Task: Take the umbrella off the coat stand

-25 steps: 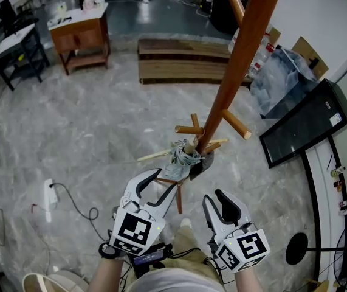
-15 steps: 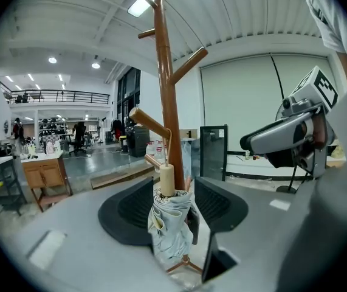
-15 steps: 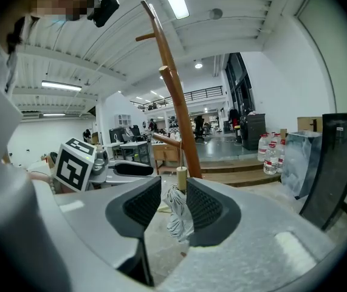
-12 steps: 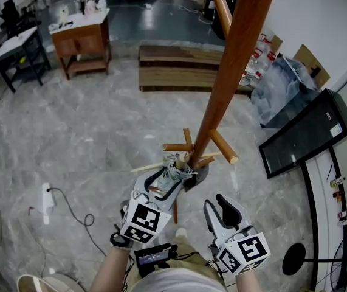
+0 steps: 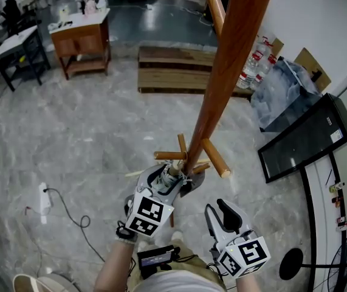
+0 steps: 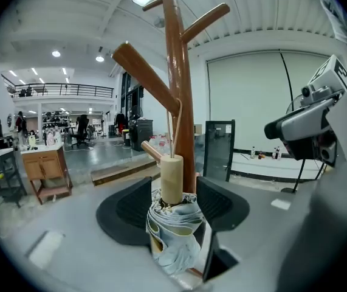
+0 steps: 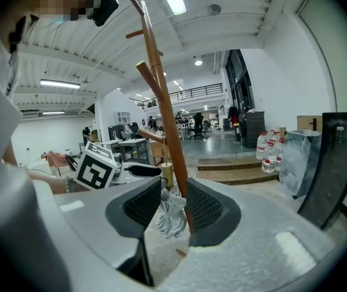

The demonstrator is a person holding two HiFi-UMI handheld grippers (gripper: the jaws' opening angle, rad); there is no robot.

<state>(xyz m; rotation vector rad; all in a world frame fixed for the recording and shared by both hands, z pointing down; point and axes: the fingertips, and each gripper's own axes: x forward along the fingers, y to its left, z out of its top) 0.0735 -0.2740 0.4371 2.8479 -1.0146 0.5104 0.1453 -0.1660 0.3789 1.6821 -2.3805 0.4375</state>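
The brown wooden coat stand (image 5: pixel 222 84) rises from the marble floor, with short pegs low on its pole. A folded grey-blue umbrella (image 5: pixel 174 174) hangs by those pegs. In the left gripper view its pale wooden end (image 6: pixel 172 178) and bunched fabric (image 6: pixel 176 236) stand upright between my jaws. My left gripper (image 5: pixel 163 178) has its jaws opening around the umbrella, and the pads do not press on it. My right gripper (image 5: pixel 220 212) is lower right, short of the stand, open and holding nothing. Through its gap I see the umbrella (image 7: pixel 172 215) and the pole (image 7: pixel 161 96) beyond.
A black panel (image 5: pixel 304 135) leans against the wall at right, with a plastic bag (image 5: pixel 282 81) and water bottles (image 5: pixel 252 72) behind it. A low wooden platform (image 5: pixel 173 66) and a wooden desk (image 5: pixel 79 38) stand farther off. A power strip (image 5: pixel 44 196) with its cable lies at left.
My left gripper has gone forward to the stand, and its jaws now stand on either side of the umbrella. The right gripper has crept forward a little.
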